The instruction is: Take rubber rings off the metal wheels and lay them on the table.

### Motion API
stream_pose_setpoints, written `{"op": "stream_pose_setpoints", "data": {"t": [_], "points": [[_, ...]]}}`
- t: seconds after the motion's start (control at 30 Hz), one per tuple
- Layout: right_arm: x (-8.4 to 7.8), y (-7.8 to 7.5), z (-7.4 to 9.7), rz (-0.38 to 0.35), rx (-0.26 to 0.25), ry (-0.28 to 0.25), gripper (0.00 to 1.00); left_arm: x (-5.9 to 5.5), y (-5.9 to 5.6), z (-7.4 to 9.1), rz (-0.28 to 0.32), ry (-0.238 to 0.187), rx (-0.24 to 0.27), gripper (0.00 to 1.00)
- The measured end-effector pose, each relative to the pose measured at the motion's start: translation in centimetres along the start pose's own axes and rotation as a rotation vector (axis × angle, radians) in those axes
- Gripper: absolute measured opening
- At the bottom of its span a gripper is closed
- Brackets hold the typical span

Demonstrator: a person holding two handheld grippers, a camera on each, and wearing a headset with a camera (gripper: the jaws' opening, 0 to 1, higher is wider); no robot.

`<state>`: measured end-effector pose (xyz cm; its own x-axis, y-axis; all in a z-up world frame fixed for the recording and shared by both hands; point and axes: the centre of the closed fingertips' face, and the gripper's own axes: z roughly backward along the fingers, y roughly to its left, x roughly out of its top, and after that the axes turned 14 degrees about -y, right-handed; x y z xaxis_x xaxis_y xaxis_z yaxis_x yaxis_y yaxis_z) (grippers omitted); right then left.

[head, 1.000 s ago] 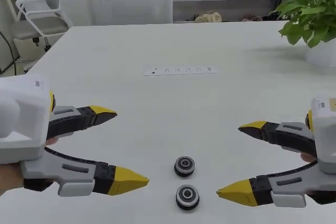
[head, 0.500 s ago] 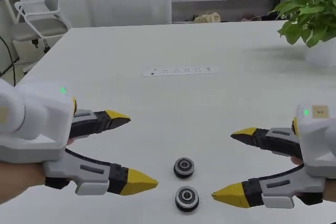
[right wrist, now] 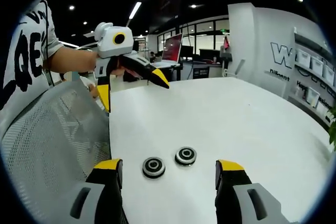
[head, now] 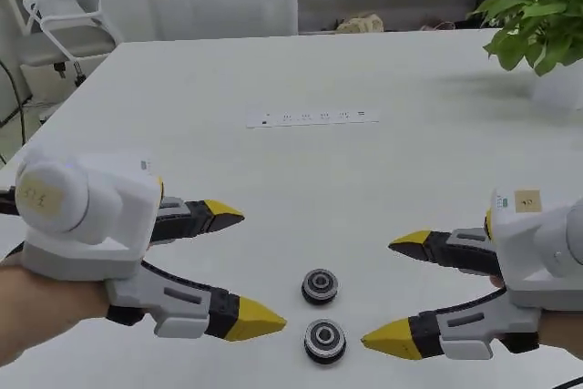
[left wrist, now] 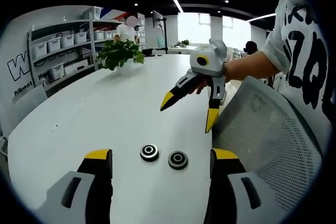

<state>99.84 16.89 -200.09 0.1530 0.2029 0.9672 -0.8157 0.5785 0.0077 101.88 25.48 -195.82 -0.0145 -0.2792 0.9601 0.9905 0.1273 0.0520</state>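
Nearest the person, on the white table (head: 273,70), lies the near wheel (head: 324,339), flat on its side, its dark rubber ring seemingly seated around the metal hub. The far wheel (head: 320,286) sits just beyond it, close but not touching. The left gripper (head: 260,266) and the right gripper (head: 378,291) flank the pair, both with jaws spread wide and holding nothing, yellow tips aimed inward at the wheels. The step in hand looks like the approach for a first grasp. To do it well, one gripper should probably pin a wheel by its metal centre while the other nips only the rubber at the rim and peels it up and off. The wheels are small and lie close together, so it seems wise to take the near one first and come in low and slow, lest a tip knock its neighbour or send it rolling. By count: two wheels, two rings, both apparently on their wheels, none laid loose on the table, and two grippers. Farther off are one power strip (head: 314,118), one potted plant (head: 537,6) and one grey chair (head: 237,11).
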Motion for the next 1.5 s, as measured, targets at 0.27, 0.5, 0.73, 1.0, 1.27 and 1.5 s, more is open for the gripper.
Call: {"op": "stream_pose_setpoints", "data": {"t": [0.27, 0.5, 0.73, 1.0, 1.27, 1.5], "points": [[-1.2, 0.1, -0.7, 0.003, 0.027, 0.024, 0.67, -1.2, -0.4, -1.2, 0.005, 0.027, -0.036, 0.7], [-2.0, 0.1, -1.2, 0.011, 0.049, 0.044, 0.64, -2.1, -0.8, -2.0, 0.011, 0.048, -0.064, 0.66], [-2.7, 0.4, -1.8, 0.015, 0.075, 0.056, 0.61, -2.8, -1.0, -2.9, 0.019, 0.059, -0.09, 0.62], [-3.6, 0.7, -2.5, 0.021, 0.107, 0.077, 0.56, -3.6, -1.3, -4.0, 0.035, 0.07, -0.119, 0.57], [-4.3, 0.9, -2.8, 0.01, 0.124, 0.086, 0.51, -4.8, -1.8, -4.8, 0.034, 0.097, -0.146, 0.53], [-5.1, 1.3, -3.1, 0.002, 0.144, 0.101, 0.47, -5.8, -2.1, -5.2, 0.044, 0.121, -0.161, 0.49]]}}
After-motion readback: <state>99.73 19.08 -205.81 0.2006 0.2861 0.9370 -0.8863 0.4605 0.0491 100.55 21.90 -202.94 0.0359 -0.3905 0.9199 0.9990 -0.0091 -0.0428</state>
